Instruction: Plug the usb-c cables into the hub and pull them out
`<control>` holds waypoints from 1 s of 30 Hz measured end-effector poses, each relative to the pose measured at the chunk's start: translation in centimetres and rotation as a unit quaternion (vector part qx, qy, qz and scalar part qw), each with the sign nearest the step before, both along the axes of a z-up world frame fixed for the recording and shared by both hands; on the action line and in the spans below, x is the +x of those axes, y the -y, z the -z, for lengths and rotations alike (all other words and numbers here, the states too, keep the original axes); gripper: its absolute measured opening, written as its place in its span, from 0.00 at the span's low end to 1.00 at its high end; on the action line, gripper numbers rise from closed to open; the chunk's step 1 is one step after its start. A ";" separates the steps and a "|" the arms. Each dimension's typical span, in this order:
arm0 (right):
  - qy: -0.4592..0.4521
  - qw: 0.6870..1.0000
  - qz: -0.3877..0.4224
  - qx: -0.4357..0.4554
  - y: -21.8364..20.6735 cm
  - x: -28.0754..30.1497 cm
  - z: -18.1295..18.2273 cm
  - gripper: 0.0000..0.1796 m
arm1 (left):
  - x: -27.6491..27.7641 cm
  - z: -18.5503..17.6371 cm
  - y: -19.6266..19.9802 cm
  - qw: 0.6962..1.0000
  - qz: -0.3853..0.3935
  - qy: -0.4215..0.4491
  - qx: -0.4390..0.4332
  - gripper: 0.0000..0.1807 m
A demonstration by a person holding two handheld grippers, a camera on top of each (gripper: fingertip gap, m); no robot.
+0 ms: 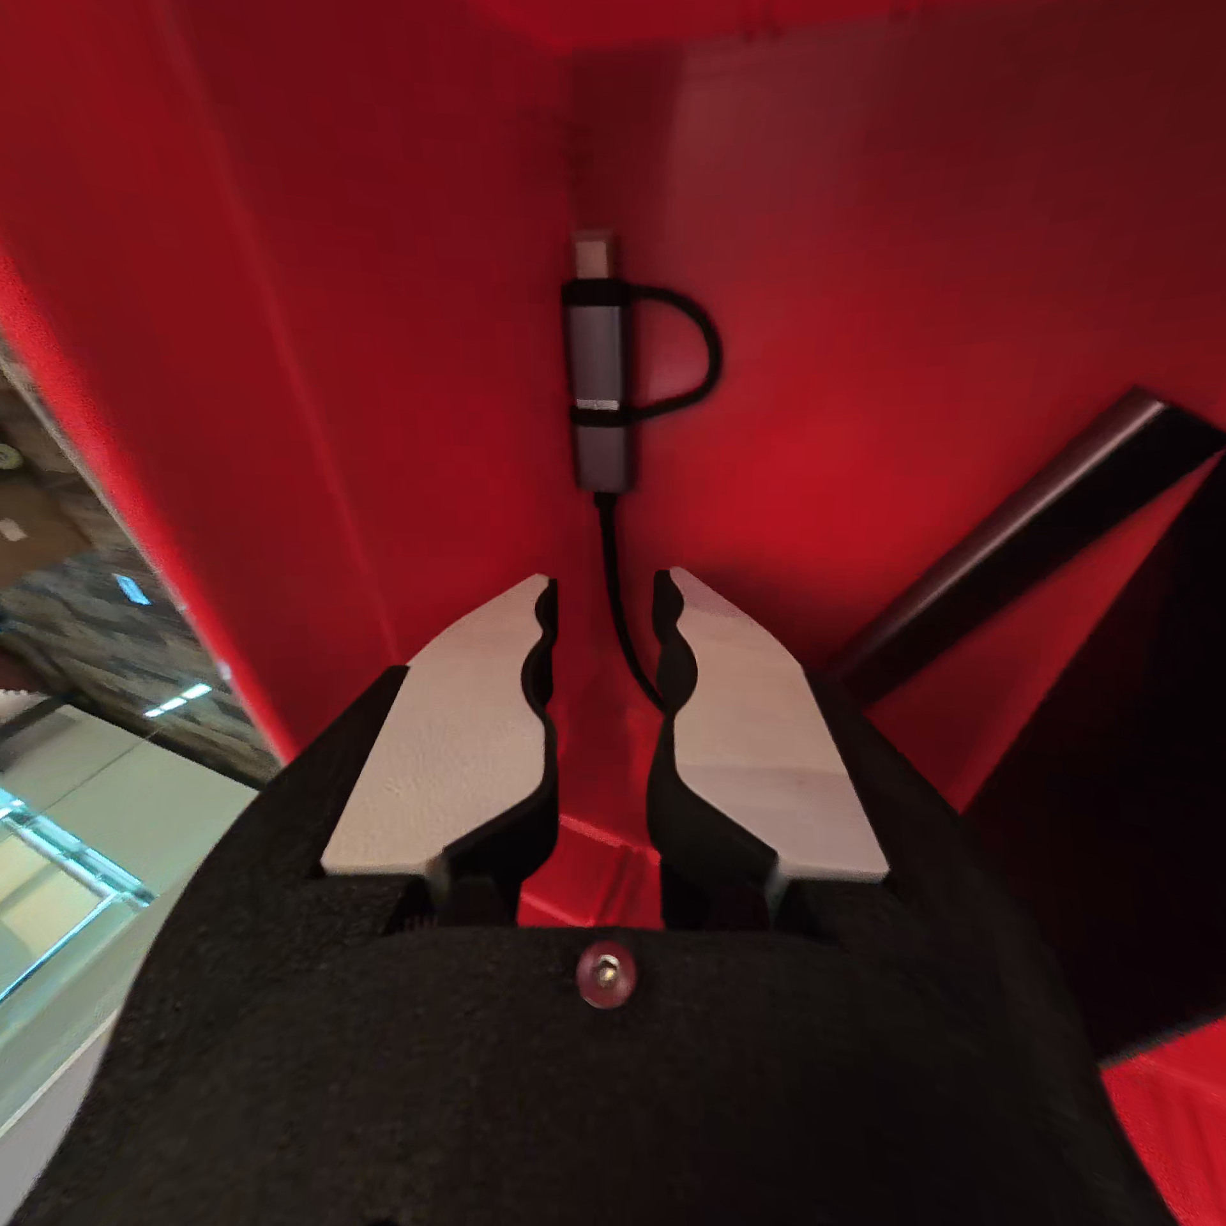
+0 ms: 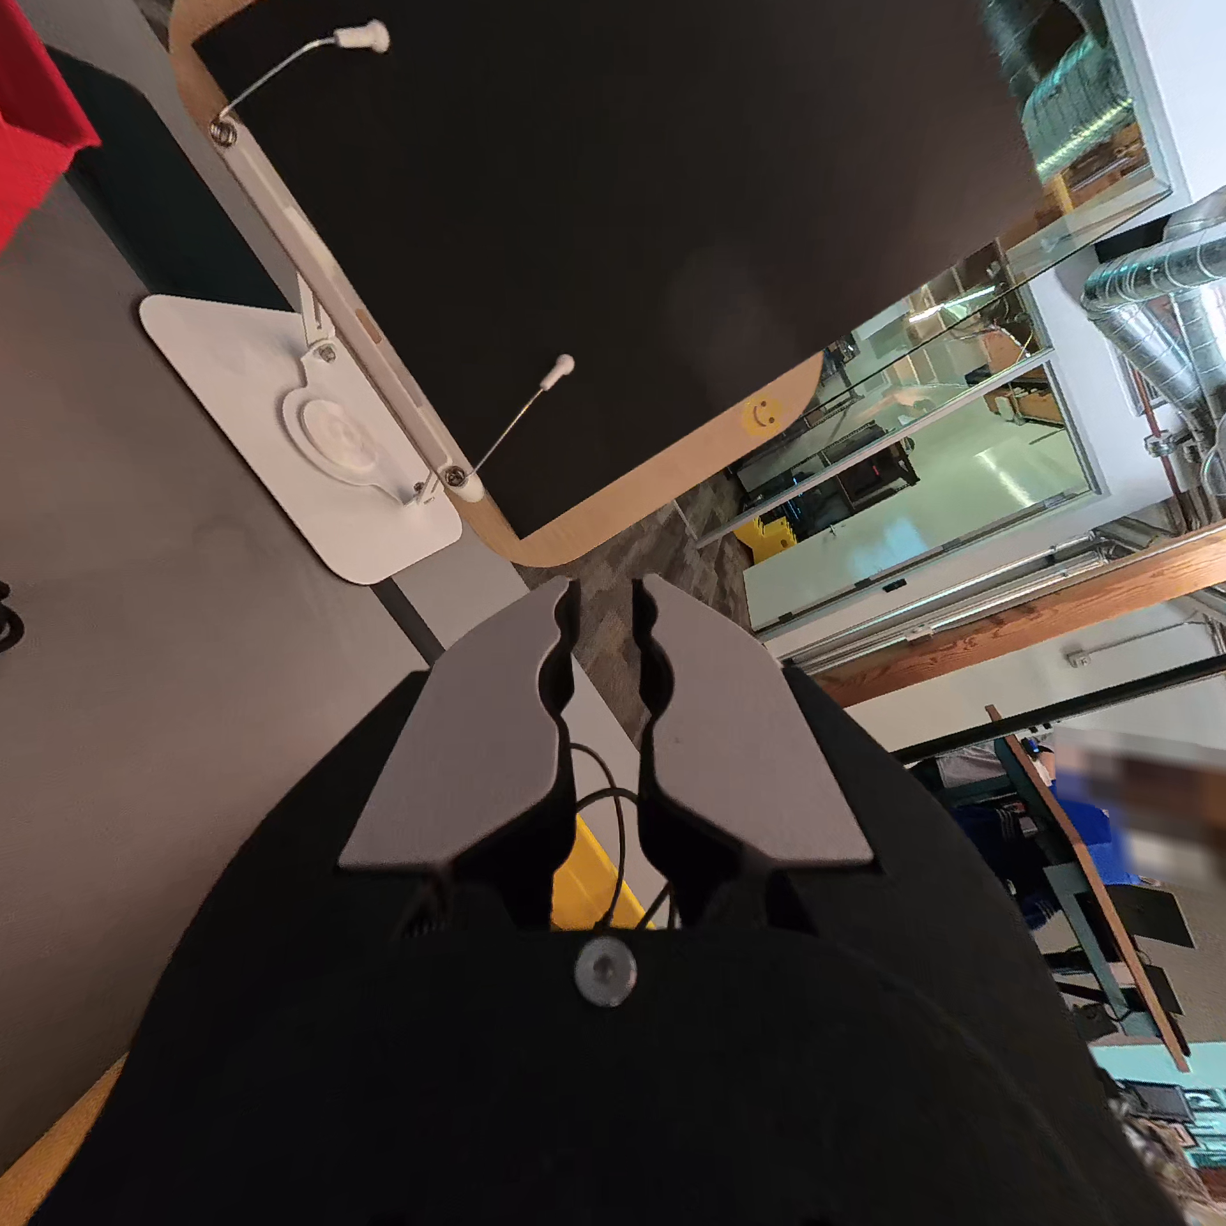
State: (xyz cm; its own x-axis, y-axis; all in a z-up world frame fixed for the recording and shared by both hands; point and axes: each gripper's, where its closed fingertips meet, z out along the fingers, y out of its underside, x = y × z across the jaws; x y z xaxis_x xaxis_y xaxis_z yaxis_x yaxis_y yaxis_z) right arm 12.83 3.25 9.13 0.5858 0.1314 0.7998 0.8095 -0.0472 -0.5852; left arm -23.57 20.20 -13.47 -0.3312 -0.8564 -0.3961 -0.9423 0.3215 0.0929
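In the left wrist view a grey USB connector (image 1: 600,358) with a second grey plug piece joined by a black tether loop lies in the corner of a red bin (image 1: 332,332). Its black cable (image 1: 610,550) runs down toward me and passes between my fingers, behind them. My left gripper (image 1: 605,580) is open and empty, its tips just short of the connector. My right gripper (image 2: 605,584) is open a little and empty, held in the air past the table edge. Thin black cables (image 2: 613,803) show behind its finger bases. I cannot identify the hub.
A dark long bar (image 1: 995,550) leans in the bin to the right of the connector. The right wrist view shows a grey table (image 2: 133,663), a white base plate (image 2: 265,398) holding a black wood-rimmed panel (image 2: 597,199), the red bin (image 2: 33,133), a yellow object (image 2: 584,882), and a person far right.
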 end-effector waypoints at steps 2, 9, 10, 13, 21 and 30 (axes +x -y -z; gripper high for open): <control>0.014 1.000 0.005 -0.004 -0.1 0.0 0.2 0.09 | -0.1 0.7 0.1 1.000 -0.004 -0.010 -0.017 0.15; 0.024 1.000 -0.005 -0.020 0.1 -0.8 0.6 0.09 | -0.4 1.6 0.2 0.998 -0.024 -0.018 -0.051 0.10; 0.026 0.999 -0.007 -0.023 0.1 -0.9 0.7 0.09 | -0.4 1.6 0.2 0.998 -0.033 -0.015 -0.059 0.09; 0.031 0.999 -0.008 -0.030 0.1 -0.9 0.9 0.08 | -0.6 1.7 0.4 0.997 -0.042 -0.017 -0.067 0.07; 0.044 0.999 -0.008 -0.030 0.3 -0.8 0.8 0.08 | -1.9 0.5 0.5 0.994 -0.062 -0.051 -0.067 0.00; 0.041 0.998 -0.008 -0.040 0.2 -0.1 1.1 0.08 | -0.6 1.7 1.0 0.990 -0.067 -0.031 -0.119 0.13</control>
State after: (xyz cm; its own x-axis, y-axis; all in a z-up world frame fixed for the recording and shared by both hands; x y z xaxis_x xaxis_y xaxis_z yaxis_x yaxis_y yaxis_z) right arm 12.72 3.04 8.00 0.5154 0.2054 0.8319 0.8560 -0.0784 -0.5110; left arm -24.13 19.25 -15.13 -0.2266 -0.9607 -0.1601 -0.9726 0.2146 0.0889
